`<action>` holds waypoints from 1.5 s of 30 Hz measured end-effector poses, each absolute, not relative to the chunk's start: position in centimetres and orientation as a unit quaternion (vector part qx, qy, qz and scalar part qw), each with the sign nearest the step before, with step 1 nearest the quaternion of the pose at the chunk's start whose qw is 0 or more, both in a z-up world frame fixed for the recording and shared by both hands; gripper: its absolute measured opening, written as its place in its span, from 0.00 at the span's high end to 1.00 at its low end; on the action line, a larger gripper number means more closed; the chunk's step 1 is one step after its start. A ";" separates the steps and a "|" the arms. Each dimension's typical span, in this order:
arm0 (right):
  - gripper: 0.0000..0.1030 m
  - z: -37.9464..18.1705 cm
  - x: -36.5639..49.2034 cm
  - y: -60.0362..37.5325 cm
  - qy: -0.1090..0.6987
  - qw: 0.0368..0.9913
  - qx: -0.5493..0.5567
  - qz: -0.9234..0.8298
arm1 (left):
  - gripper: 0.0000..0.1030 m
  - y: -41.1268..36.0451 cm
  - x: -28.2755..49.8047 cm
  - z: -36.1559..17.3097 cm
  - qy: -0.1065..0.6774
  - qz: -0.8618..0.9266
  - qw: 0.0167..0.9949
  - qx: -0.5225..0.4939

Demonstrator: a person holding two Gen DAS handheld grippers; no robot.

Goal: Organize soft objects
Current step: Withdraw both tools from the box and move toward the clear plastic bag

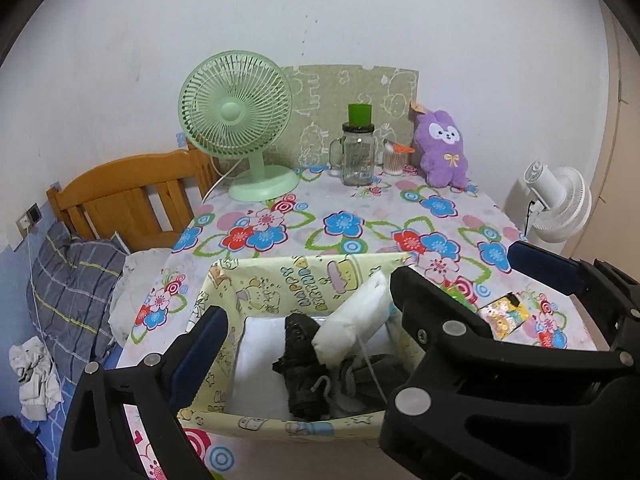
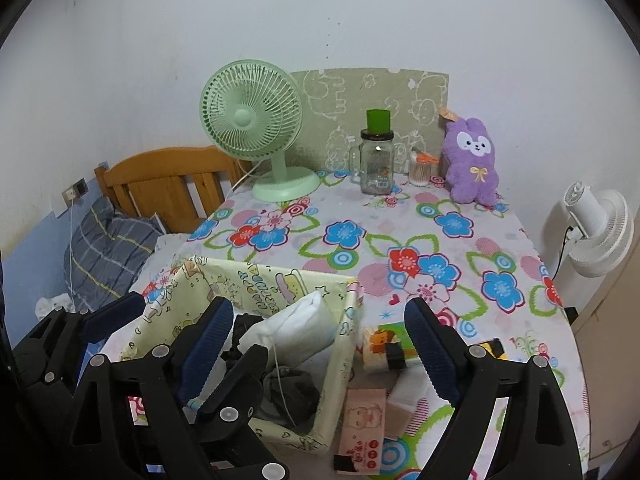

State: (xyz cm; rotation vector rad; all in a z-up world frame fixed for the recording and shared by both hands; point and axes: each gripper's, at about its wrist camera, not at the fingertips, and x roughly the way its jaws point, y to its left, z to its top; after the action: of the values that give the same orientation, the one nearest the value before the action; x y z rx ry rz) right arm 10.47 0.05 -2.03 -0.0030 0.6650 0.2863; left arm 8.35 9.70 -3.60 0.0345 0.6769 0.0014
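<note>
A pale yellow fabric storage box (image 1: pixel 280 280) printed with cartoon figures sits at the near edge of a table under a flowered cloth (image 1: pixel 360 216). Inside it a white padded pack (image 1: pixel 352 320) leans against the right wall with its upper end above the rim, a black fabric item (image 1: pixel 300 360) lies along the middle of the white lining, and grey cloth pieces (image 1: pixel 360 376) with a thin white string across them bunch in the near right corner. The left gripper (image 1: pixel 308 312) hangs over the box with its jaws spread wide, one blue-padded finger at the left wall and the other over the right wall, gripping nothing. The right gripper (image 2: pixel 320 328) is just to the right of it, also spread wide and empty, its left finger over the box and its right finger over small packets on the cloth: a colourful cartoon tissue pack (image 2: pixel 384 348), a pink tissue packet (image 2: pixel 362 424) and a white square (image 2: pixel 412 396). At the far end stand a green desk fan (image 1: pixel 236 120), a glass mug jar (image 1: pixel 357 156) with a green cup upside down on its lid, a clear tub of cotton swabs (image 1: pixel 394 160) and a purple plush toy (image 1: pixel 442 148) against the wall. A white fan (image 2: pixel 592 232) stands beyond the right edge, and a wooden headboard (image 1: pixel 128 196) and a plaid pillow (image 1: pixel 76 280) lie to the left.
</note>
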 end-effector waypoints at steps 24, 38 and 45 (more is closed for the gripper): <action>0.07 0.9 7.7 -5.9 0.290 0.950 0.010 0.113 | 0.04 4.1 6.2 -1.1 0.301 -0.014 0.953 0.017; 0.06 0.6 6.7 -9.7 0.286 0.953 0.011 0.096 | 0.04 0.7 5.5 -1.8 0.305 -0.039 0.952 0.000; 0.06 0.0 5.9 -11.6 0.286 0.954 0.011 0.089 | 0.04 -1.3 4.9 -2.5 0.305 -0.049 0.951 0.002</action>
State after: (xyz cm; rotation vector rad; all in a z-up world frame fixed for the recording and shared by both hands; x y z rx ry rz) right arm 5.94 -11.63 0.01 0.0222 0.5806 0.1810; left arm 4.89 -1.30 -2.46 0.0035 0.6199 -0.0991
